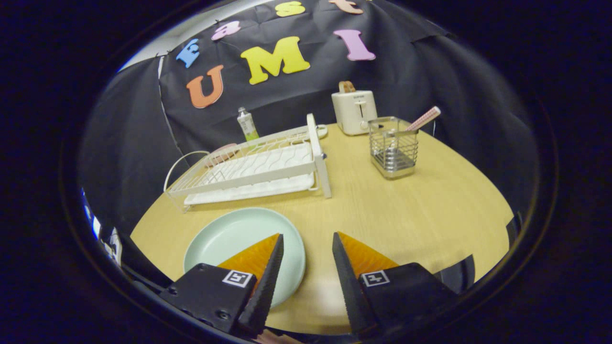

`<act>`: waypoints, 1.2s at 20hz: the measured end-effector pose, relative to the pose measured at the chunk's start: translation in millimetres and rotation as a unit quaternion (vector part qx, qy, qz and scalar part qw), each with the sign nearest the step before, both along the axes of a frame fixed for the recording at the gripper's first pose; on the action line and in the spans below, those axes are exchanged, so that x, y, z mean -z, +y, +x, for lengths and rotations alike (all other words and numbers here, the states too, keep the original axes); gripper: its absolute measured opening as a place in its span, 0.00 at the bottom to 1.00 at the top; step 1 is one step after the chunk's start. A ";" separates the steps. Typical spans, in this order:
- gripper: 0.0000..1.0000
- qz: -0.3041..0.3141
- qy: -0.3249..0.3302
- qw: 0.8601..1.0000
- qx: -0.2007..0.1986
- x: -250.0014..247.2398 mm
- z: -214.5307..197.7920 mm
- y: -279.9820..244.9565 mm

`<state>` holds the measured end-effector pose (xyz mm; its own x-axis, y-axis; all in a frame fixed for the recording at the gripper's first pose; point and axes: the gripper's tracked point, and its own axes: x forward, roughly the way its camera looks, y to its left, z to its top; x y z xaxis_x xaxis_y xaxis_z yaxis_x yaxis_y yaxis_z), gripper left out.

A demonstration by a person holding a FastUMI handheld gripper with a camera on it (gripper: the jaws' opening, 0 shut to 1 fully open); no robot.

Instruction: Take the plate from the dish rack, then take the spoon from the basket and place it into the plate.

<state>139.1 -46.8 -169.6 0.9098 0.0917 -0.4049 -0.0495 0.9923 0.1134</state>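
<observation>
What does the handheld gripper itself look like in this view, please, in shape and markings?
The gripper has two wedge-shaped jaws tapering to points, with toothed inner edges. Each sits on a blocky black mount carrying a small square black-and-white marker; a screw shows on one mount.

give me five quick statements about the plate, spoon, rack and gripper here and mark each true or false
1. The pale green plate lies flat on the wooden table, in front of the dish rack. True.
2. The gripper is shut on the plate. False: its fingers are apart with nothing between them, one finger over the plate's rim.
3. The spoon lies in the plate. False: its pink handle sticks up out of the wire basket.
4. The toaster stands behind the basket, near the wall. True.
5. The dish rack holds a stack of plates. False: its wire slots look bare.
</observation>
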 end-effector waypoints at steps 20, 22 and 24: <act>0.96 -0.011 -0.170 0.981 0.091 -83.5 100.1 -165.4; 0.89 -0.022 -0.225 0.970 0.087 -104.5 120.6 -175.6; 0.80 -0.044 -0.242 0.966 0.074 -108.2 133.7 -172.9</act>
